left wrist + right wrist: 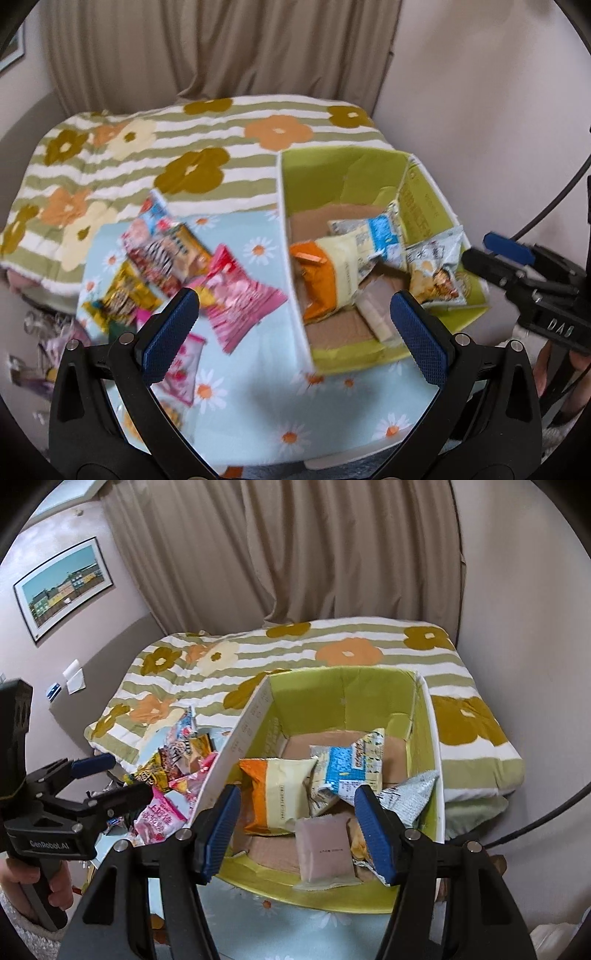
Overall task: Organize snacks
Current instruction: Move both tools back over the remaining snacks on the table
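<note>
On the daisy-print cloth [255,391] beside the green cardboard box [332,686] lies a loose heap of snack packets [177,266] — a pink one [240,299], a yellow one [122,295] and others overlapping. Several packets are already in the box: an orange-and-cream bag [273,794], a blue-and-white bag [347,768], a silvery bag [410,797] leaning at the right wall and a flat pale pink sachet [325,849] near the front.

These packets look light, soft and puffed with air, with slick crinkly film. They would likely slip from a shallow pinch and crush under a hard one, so a crimped end seam or a flat corner seems the best place to take hold. The overlapping heap may shift when one is pulled.

Over the heap and the box's left wall, the left gripper [295,332] tilts steeply down, its blue pads spread wide with nothing between them. The right gripper [299,834] also angles down, above the box's front edge; its jaws stand moderately apart and empty, the pink sachet lying below them — not gripped. A hand [33,882] in a pale knit sleeve holds the left gripper's handle.
</note>
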Tool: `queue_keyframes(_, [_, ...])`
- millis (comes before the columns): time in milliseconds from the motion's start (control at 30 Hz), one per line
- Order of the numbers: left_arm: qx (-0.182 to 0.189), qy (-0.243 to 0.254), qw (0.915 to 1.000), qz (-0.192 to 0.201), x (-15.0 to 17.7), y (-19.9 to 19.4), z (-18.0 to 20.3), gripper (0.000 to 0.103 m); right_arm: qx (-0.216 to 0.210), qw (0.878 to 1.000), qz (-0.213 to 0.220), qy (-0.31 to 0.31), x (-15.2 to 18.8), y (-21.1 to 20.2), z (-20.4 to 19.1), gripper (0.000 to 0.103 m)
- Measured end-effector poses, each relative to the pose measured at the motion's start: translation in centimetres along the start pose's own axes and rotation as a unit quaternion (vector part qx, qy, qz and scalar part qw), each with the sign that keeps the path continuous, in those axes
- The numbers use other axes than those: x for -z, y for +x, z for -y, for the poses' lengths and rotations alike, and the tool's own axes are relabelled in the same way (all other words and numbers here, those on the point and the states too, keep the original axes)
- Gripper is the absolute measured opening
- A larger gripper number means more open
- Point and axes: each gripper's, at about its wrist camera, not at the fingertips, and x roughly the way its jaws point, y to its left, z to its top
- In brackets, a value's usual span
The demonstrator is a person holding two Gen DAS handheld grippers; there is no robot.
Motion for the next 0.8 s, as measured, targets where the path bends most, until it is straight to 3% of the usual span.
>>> queue_keyframes(67, [-0.008,-0.008,0.9999,-0.003,0.9,-0.6,-0.9,0.103,-0.004,1.0,0.009,-0.008,0.0,-0.2,-0.9,0.082])
queue_keyframes(133, [-0.015,-0.018,0.9997,-0.003,1.6,-1.2,-2.1,0.103,-0.007,1.0,0.019,-0.014,0.0,-0.3,-1.8,0.09])
queue_keyframes(333, [-0.025,-0.046,0.9986,0.009,3.6,-3.5,-7.6,0.103,-0.03,0.999,0.031,-0.024,0.1,0.5,-5.8,0.102])
queue_keyframes(600, [-0.04,-0.025,0.9989,0.006,5.8,-5.5,-16.4,0.103,-0.053,0.999,0.005,0.004,0.7,2.7,-13.1,0.102])
queue_keyframes(800, [-0.053,0.021,0.9979,-0.031,7.7,-4.8,-23.4,0.103,-0.058,0.997,-0.038,0.037,2.2,6.1,-17.7,0.102])
